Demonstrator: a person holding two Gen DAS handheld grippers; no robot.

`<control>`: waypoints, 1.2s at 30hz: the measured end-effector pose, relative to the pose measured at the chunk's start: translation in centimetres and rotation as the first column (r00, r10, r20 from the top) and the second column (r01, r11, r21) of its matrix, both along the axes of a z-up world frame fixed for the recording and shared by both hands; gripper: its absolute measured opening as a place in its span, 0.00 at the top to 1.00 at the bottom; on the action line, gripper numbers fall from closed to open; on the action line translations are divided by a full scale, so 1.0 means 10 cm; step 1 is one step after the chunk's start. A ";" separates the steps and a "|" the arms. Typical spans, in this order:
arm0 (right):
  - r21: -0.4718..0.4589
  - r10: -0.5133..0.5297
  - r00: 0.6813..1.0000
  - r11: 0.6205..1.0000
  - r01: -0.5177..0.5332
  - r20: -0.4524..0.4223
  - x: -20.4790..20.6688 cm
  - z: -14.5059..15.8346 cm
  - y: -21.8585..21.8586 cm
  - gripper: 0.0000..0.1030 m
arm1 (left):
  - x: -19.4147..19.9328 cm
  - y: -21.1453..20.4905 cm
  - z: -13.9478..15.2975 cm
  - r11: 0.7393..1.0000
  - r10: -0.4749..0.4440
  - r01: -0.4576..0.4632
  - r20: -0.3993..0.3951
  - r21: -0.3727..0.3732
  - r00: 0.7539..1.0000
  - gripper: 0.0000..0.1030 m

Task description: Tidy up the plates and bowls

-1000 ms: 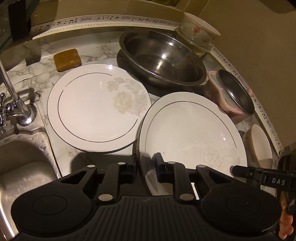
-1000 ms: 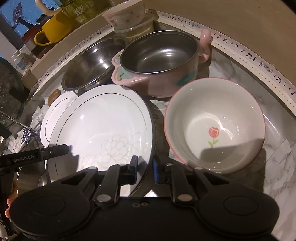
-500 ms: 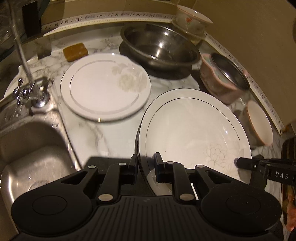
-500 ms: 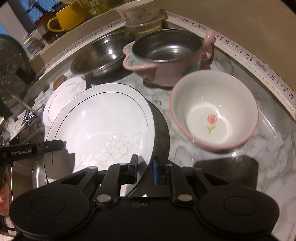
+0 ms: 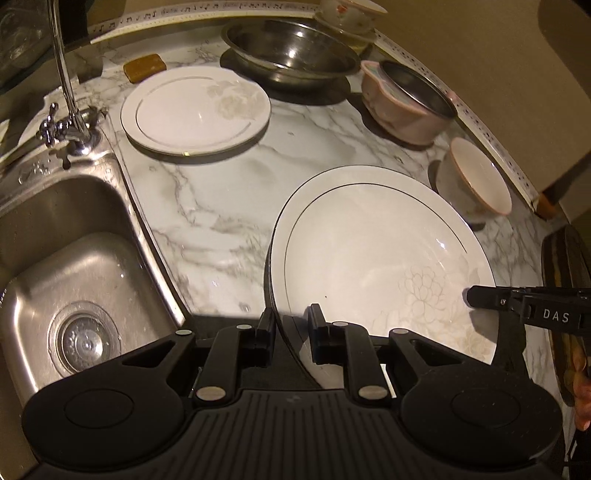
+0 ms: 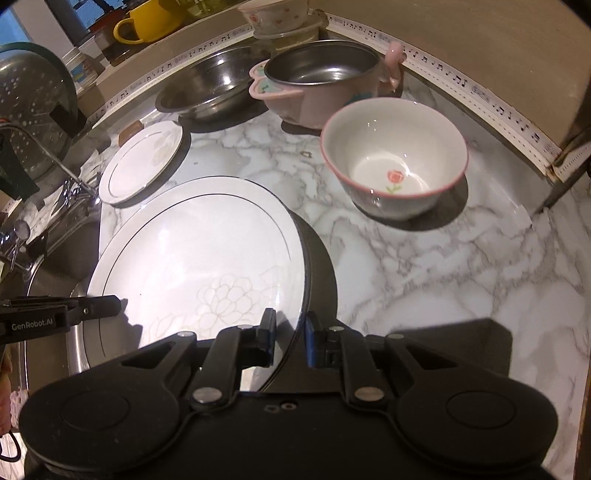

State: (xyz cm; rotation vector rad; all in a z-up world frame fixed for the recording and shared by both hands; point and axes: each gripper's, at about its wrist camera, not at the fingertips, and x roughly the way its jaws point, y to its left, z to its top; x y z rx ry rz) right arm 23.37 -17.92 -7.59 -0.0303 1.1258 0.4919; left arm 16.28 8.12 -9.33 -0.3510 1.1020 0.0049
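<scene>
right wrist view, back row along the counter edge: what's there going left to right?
Yellow mug → steel bowl → pink pot with steel liner → rose bowl, which sits nearer the camera than the rest.

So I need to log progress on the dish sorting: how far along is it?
Early on: nothing looks stacked yet. In hand: the left gripper and right gripper each clamp one rim of the large plate, held above the counter. Left: the second plate, steel bowl, pink-handled pot and tulip bowl sit apart, unsorted.
</scene>
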 end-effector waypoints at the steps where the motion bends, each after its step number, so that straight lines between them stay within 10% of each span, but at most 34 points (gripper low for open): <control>1: -0.002 -0.003 1.000 1.000 0.003 -0.004 -0.02 0.00 -0.01 0.84 | -0.01 -0.01 -0.01 1.000 -0.004 0.004 -0.004 -0.002 1.000 0.84; 36: -0.027 0.070 0.990 0.997 -0.067 0.120 0.06 0.40 -0.13 0.66 | -0.03 0.13 0.35 0.993 0.049 -0.057 0.078 0.101 0.996 0.83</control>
